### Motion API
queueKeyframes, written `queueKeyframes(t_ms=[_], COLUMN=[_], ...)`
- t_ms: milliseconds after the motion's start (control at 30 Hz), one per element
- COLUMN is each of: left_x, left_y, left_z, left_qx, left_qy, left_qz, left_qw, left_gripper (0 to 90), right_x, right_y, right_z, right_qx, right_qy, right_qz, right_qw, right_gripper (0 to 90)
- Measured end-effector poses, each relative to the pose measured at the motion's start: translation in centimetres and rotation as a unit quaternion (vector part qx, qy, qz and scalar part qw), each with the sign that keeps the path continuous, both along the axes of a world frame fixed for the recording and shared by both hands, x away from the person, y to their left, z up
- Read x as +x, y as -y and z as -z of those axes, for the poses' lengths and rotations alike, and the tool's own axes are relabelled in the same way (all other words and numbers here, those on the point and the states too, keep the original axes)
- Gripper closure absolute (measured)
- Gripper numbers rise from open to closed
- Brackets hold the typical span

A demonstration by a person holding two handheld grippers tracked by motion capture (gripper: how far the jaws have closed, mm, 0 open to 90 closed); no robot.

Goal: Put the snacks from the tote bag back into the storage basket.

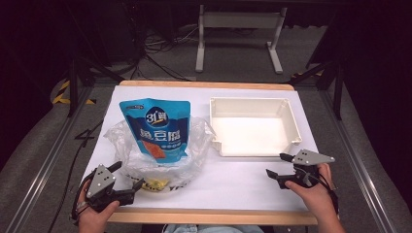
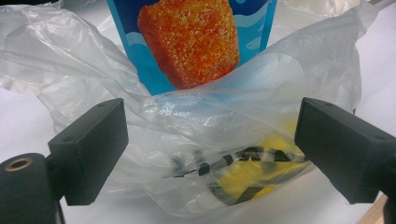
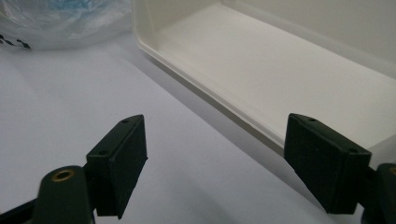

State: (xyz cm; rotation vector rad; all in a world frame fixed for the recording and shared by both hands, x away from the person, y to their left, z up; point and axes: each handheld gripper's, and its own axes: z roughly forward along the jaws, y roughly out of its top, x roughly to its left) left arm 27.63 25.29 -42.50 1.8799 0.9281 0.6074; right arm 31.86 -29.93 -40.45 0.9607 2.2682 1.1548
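- Tongs on the left [image 1: 130, 176] sit at the near left edge of the white table [image 1: 243, 179], jaws spread wide and gripping nothing, seen from the high view.
- Clear plastic bag [image 1: 160, 160] lies just ahead of those jaws, crumpled and open at the top, left of the table's middle.
- Blue snack pouch [image 1: 156, 127] stands in the bag, its long axis running away from the person, top edge toward the far side, printed face up toward the high camera.
- Left gripper view adds what the high view blurs: the bag's film [image 2: 224, 140] bulges between the two black jaws, whether touching them cannot be told, with the pouch's orange picture [image 2: 189, 39] above and a yellow and black print [image 2: 252, 172] under the plastic.
- Tongs on the right [image 1: 281, 165] hover at the near right, jaws well apart and empty, pointing left toward the bag.
- White tray [image 1: 291, 121] rests right of the bag, empty, a notch at its near left corner.
- Right gripper view shows the tray's near wall [image 3: 196, 79] running diagonally past the open jaws, bare table beneath them.
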Motion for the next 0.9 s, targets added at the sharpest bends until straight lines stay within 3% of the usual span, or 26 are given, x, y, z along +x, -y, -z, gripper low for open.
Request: queueKeyframes(t_ms=[700, 900], left_x=[0.00, 0.06], left_y=[-0.03, 0.12], left_z=[-0.07, -0.05], left_qx=[0.001, 0.000], left_qy=[0.002, 0.002], left_qz=[0.001, -0.002], left_qw=[1.0000, 1.0000], left_gripper=[10.6, 10.6], right_x=[-0.02, -0.01], right_y=[-0.58, -0.75], right_z=[-0.02, -0.91], right_qx=[0.001, 0.004], right_qy=[0.002, 0.011], right_qz=[-0.020, -0.025], right_qw=[0.9998, 0.9996], right_gripper=[20.1, 20.1])
